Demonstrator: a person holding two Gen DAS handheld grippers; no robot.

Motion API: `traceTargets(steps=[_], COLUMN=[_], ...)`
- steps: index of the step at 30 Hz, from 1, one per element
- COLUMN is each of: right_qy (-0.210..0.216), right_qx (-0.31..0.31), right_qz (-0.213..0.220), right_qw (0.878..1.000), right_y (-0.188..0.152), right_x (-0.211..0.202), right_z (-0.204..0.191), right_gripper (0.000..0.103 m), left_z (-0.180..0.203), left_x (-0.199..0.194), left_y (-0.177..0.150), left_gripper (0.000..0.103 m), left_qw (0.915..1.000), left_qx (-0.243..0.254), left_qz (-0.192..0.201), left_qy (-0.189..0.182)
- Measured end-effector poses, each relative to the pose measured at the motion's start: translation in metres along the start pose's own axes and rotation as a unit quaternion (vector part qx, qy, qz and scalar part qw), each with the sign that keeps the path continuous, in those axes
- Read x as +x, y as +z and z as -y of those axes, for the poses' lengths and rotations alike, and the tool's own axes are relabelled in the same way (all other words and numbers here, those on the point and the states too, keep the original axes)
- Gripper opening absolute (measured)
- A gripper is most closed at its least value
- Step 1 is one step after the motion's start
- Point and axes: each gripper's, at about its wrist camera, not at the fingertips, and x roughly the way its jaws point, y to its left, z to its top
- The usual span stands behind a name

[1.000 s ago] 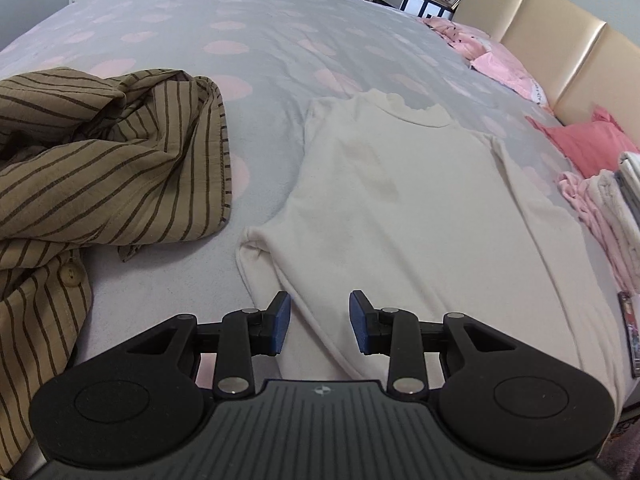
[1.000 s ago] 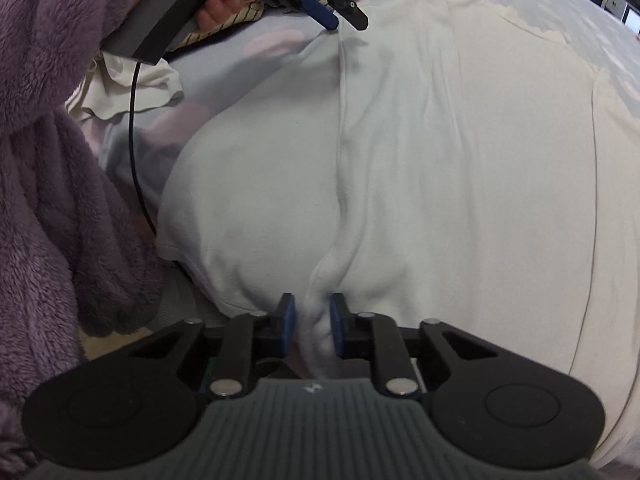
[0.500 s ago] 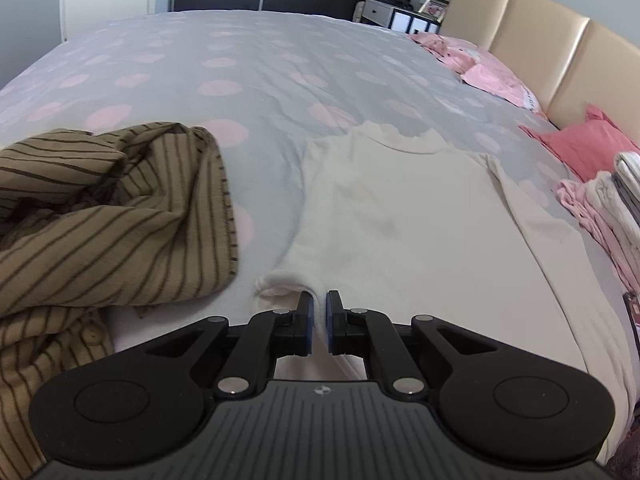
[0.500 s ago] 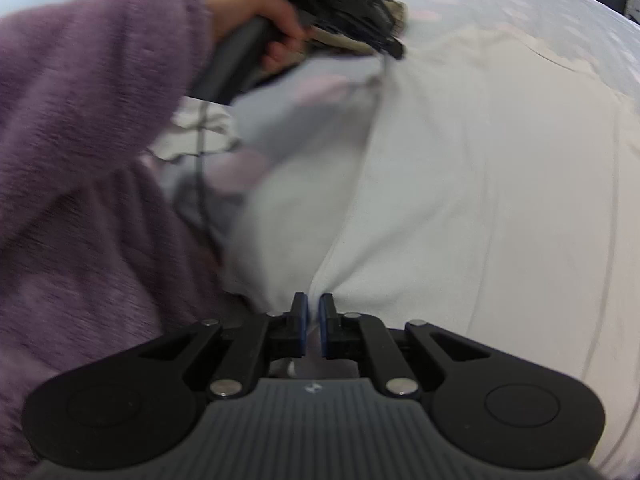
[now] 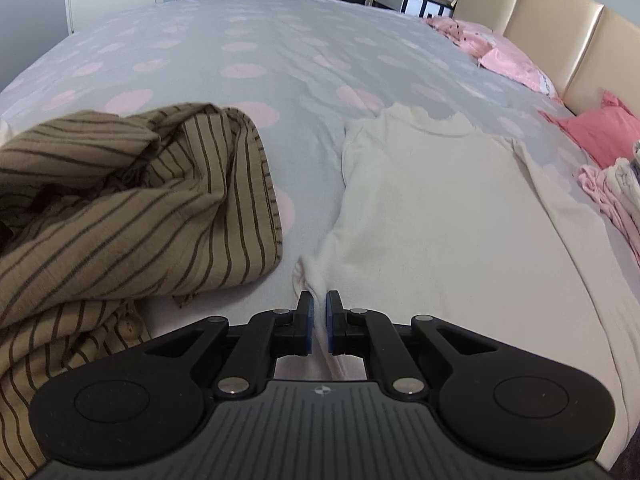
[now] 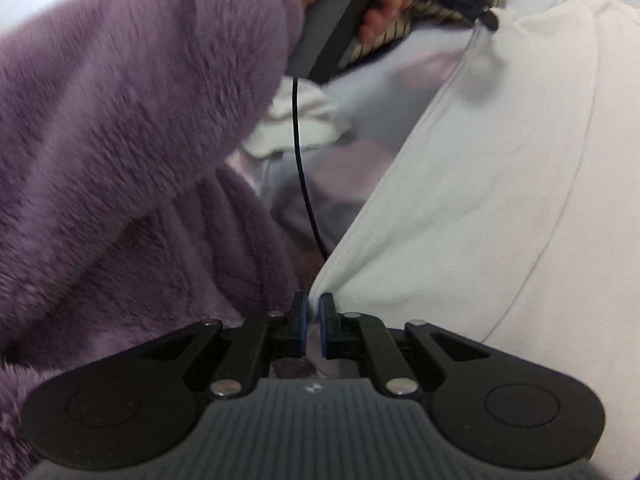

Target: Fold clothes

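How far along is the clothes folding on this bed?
Early. A small stack of folded clothes sits by the headboard. In hand: the cream top lies flat, and the left gripper and right gripper have each shut their jaws on its edge. It is still unfolded, and the striped brown shirt lies crumpled.

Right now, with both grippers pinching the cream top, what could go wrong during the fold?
The left gripper and right gripper each hold only a thin edge of the cream top, so it may slip out. The striped brown shirt lies close beside it and could be dragged along.
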Motion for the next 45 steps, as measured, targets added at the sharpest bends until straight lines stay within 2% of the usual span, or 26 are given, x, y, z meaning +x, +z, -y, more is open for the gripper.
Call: traceTargets(steps=[2,5,7,8,11,15,21,27,33,37,40,45], right_qy=[0.001,0.011,0.017,0.015,-0.007,-0.072,-0.082,-0.067,-0.056,-0.019,0.017,0.031], right_qx=[0.008,0.020,0.026,0.025,0.025,0.029,0.030,0.010,-0.016,-0.046,-0.068,-0.074], right_qz=[-0.010,-0.014,-0.011,-0.006,0.016,0.022,-0.006,-0.009,-0.007,0.006,0.004,-0.025], right_qw=[1.000,1.000,0.999,1.000,1.000,0.997,0.996,0.998,0.998,0.999,0.998,0.996], right_y=[-0.001,-0.002,-0.003,-0.004,-0.010,-0.019,-0.034,-0.042,-0.041,-0.040,-0.047,-0.052], right_x=[0.008,0.012,0.011,0.007,-0.008,-0.025,-0.016,-0.004,0.018,0.028,0.021,0.023], right_z=[0.003,0.011,0.015,0.018,0.025,0.041,0.055,0.065,0.060,0.049,0.039,0.026], right_gripper=[0.008,0.016,0.032,0.033,0.033,0.033,0.033,0.032,0.032,0.032,0.032,0.032], left_z=[-0.003,-0.004,-0.003,-0.002,0.003,0.010,0.024,0.045,0.072,0.074,0.072,0.076], left_x=[0.000,-0.005,-0.013,-0.018,-0.037,-0.064,-0.102,-0.113,-0.103,-0.096,-0.092,-0.087], left_y=[-0.003,-0.007,-0.010,-0.013,-0.024,-0.045,-0.090,-0.141,-0.174,-0.183,-0.183,-0.188], left_gripper=[0.006,0.011,0.019,0.021,0.021,0.021,0.021,0.023,0.024,0.025,0.030,0.031], left_qw=[1.0000,0.9999,0.9999,0.9999,0.9997,0.9988,0.9937,0.9792,0.9603,0.9566,0.9579,0.9548], left_qx=[-0.003,-0.009,-0.007,-0.005,0.007,0.025,0.064,0.106,0.184,0.194,0.191,0.200], left_qz=[-0.005,-0.012,-0.014,-0.016,-0.018,-0.022,-0.049,-0.126,-0.186,-0.201,-0.199,-0.202], left_qy=[-0.001,-0.004,-0.004,-0.004,-0.014,-0.036,-0.078,-0.118,-0.097,-0.083,-0.080,-0.086])
